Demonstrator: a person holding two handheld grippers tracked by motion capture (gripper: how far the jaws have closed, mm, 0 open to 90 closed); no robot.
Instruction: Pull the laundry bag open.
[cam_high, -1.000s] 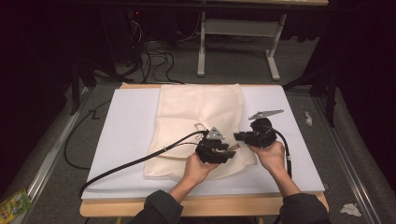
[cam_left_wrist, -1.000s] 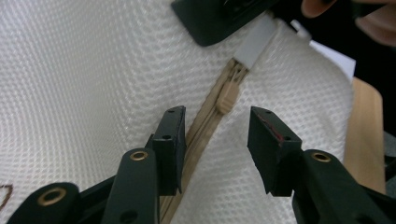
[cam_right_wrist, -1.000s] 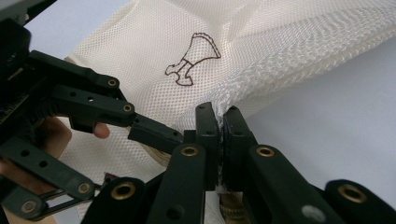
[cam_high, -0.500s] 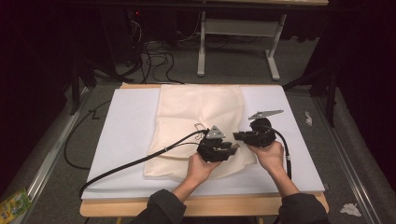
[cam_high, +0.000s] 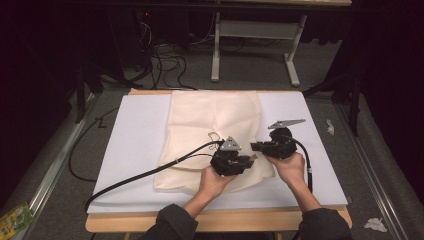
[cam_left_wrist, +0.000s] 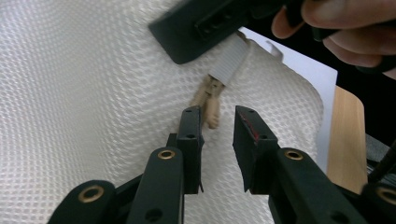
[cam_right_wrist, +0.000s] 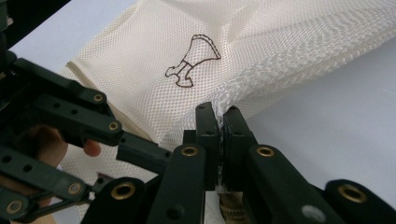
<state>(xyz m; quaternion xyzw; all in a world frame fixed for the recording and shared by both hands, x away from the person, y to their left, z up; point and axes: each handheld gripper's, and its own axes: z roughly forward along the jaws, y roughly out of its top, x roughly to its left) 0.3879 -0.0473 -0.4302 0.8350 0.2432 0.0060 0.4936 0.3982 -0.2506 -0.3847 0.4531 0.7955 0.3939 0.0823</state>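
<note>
Mesh bag (cam_high: 215, 135) lies mid-table on white sheet (cam_high: 135, 145). Right gripper (cam_right_wrist: 218, 116) pinches its near right edge; left gripper (cam_left_wrist: 217, 121), jaws parted, empty, faces a tan cord (cam_left_wrist: 209, 100).

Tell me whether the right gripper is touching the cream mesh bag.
Touching. The right gripper view shows the right gripper clamped on the cream mesh bag's edge.

High overhead, two close claw-mounted cameras, shared mesh bag (cam_high: 215, 135).
</note>
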